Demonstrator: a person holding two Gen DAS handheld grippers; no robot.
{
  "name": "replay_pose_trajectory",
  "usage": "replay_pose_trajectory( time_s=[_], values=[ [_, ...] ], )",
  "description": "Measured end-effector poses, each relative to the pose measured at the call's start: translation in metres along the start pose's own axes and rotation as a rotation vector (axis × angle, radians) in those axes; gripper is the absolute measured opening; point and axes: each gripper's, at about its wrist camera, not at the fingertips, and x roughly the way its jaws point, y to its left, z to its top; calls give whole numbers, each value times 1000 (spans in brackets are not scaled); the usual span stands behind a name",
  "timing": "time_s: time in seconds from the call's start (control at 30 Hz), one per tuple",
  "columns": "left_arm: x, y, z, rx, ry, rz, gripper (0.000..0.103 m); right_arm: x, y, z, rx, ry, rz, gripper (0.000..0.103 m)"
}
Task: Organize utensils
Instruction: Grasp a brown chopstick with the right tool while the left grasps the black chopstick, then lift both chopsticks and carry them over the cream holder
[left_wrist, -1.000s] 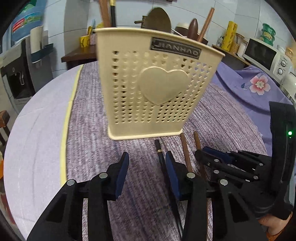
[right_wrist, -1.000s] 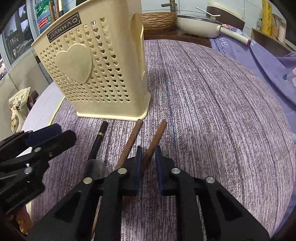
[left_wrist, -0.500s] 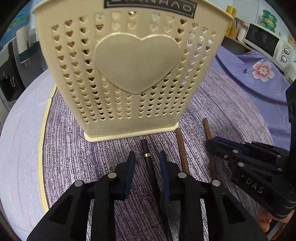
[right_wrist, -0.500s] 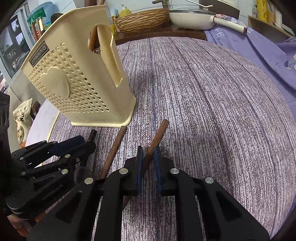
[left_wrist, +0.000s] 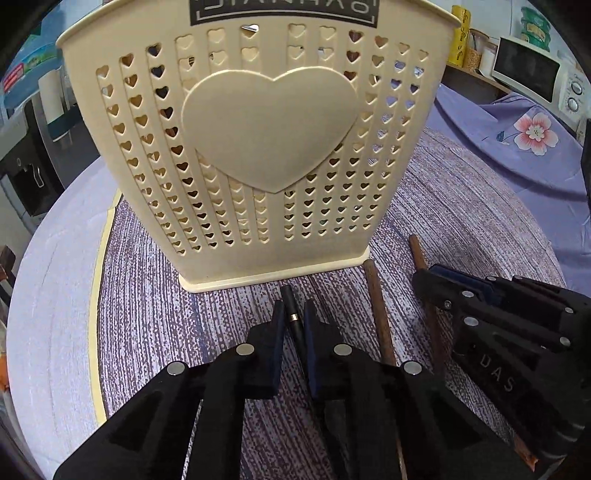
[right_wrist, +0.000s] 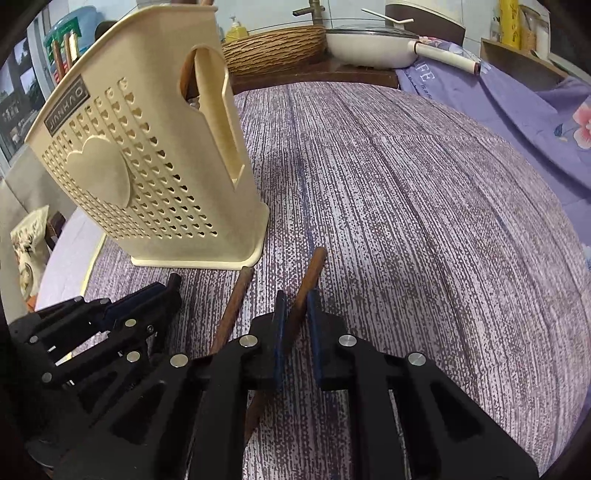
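left claw (left_wrist: 293, 325) grasps black handle (left_wrist: 290, 312) at holder (left_wrist: 258, 266) base | right claw (right_wrist: 295, 314) grasps brown stick (right_wrist: 312, 275) | bench (right_wrist: 424, 221) rightward open

Matt cream plastic holder (left_wrist: 269, 147) on rough woven purple cloth (right_wrist: 424, 206).

Holder (left_wrist: 269, 147) top rim cut off by frame edge, contents barely visible through holes. Black utensil (left_wrist: 291, 314) lower end hidden under the jaws. Brown handle (right_wrist: 306, 280) working end hidden too.
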Motion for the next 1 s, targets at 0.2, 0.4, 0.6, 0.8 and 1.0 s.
replay_pose_trajectory(
  time_s=[0.2, 0.4, 0.6, 0.8, 1.0],
  values=[
    [-8, 23, -5, -76, -10, -65, 9, -7, -20, 1, 114, -11, 148, 10],
    [-44, 38, -5, -122, -83, -116, 8, -32, -30, 3, 183, -43, 305, 9],
    [-101, 53, -8, -143, -200, -164, 8, -74, -33, 3, 201, -105, 452, 8],
    [-153, 62, -13, -150, -307, -194, 8, -124, -29, 5, 141, -194, 534, 7],
    [-186, 58, -15, -131, -368, -208, 7, -166, -23, 3, 54, -260, 570, 7]
  ],
)
